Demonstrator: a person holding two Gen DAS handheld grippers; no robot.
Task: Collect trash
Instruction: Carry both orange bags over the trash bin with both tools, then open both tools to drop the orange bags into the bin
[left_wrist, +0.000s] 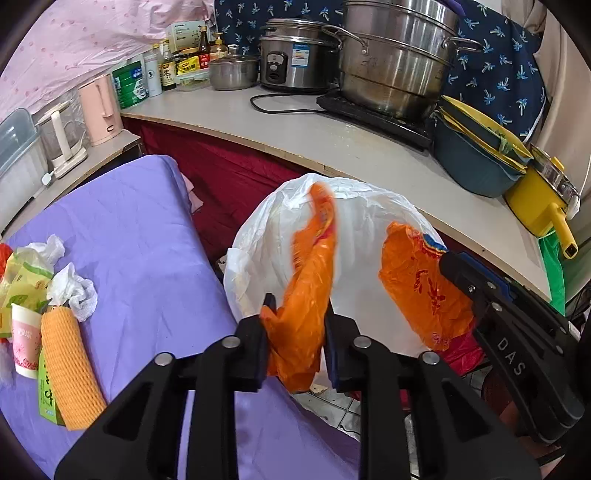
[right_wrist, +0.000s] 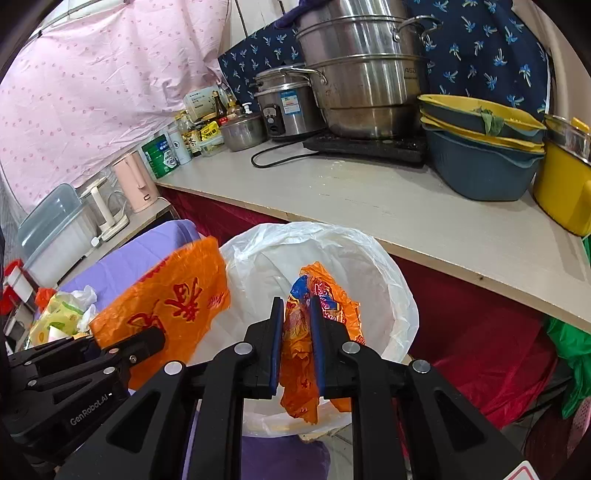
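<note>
A white-lined trash bin (left_wrist: 369, 221) stands below the counter, and both grippers hover over its mouth. In the left wrist view my left gripper (left_wrist: 297, 332) is shut on a crumpled orange plastic bag (left_wrist: 310, 280), whose blurred top sticks up past the fingers. To its right, my right gripper (left_wrist: 454, 269) pinches a second orange wrapper (left_wrist: 421, 288) with red print. The right wrist view shows that right gripper (right_wrist: 297, 332) shut on the orange wrapper (right_wrist: 299, 369) above the bin liner (right_wrist: 388, 288). There the left gripper (right_wrist: 155, 341) holds its orange bag (right_wrist: 166, 302) at the left.
More trash lies on the purple-covered table (left_wrist: 147, 240): a paper cup (left_wrist: 26, 343), an orange foam net (left_wrist: 70, 369), tissues (left_wrist: 74, 291) and green packets. The counter (left_wrist: 332, 136) behind carries steel pots, a rice cooker, bottles and stacked basins. A red cloth hangs under it.
</note>
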